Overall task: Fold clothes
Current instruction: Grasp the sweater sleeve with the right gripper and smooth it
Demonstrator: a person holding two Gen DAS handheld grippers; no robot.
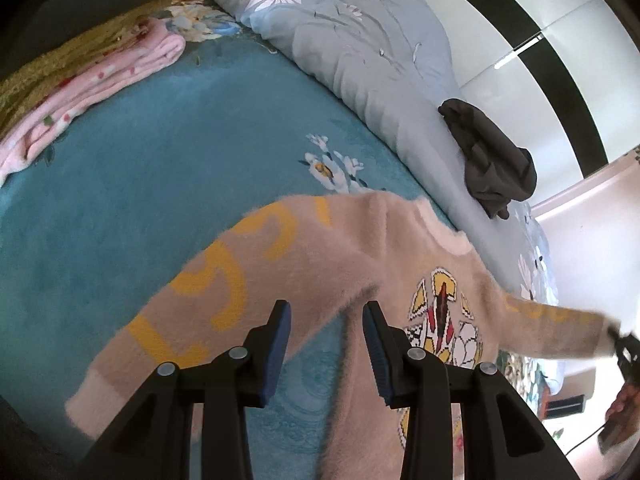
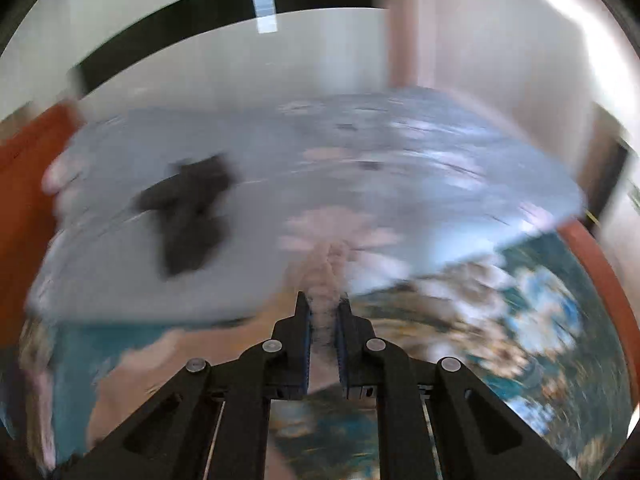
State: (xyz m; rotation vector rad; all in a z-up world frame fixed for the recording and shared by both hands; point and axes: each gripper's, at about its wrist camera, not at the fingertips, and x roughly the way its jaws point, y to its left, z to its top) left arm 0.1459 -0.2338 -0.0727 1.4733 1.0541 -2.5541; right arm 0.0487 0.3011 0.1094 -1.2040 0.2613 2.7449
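Sweater (image 1: 360, 264), a fuzzy beige one with yellow lettering and a patterned front, lies spread across the teal blanket (image 1: 140, 200) on the bed, not yet folded. Going from the left: a folded pink garment (image 1: 92, 80) sits well apart at the far left edge of the blanket. The sweater's left sleeve (image 1: 192, 312) stretches flat toward the near corner. Above the gap between that sleeve and the body hangs the left gripper (image 1: 324, 344), its jaws apart and holding nothing. Further right, a grey flowered quilt (image 1: 360, 68) lies bunched along the bed's far side with a dark garment (image 1: 496, 160) on top of it. At the far right the other sleeve (image 1: 560, 320) is lifted and pulled taut by the right gripper (image 2: 323, 316), whose jaws are closed on the cuff; its own view is heavily blurred, so it seems to be swinging fast.

To do this step well, I would bring the sleeve across the chest in one smooth arc and lay it flat before letting go. The free left gripper could pin the body near the armpit so the soft knit does not drag or bunch.
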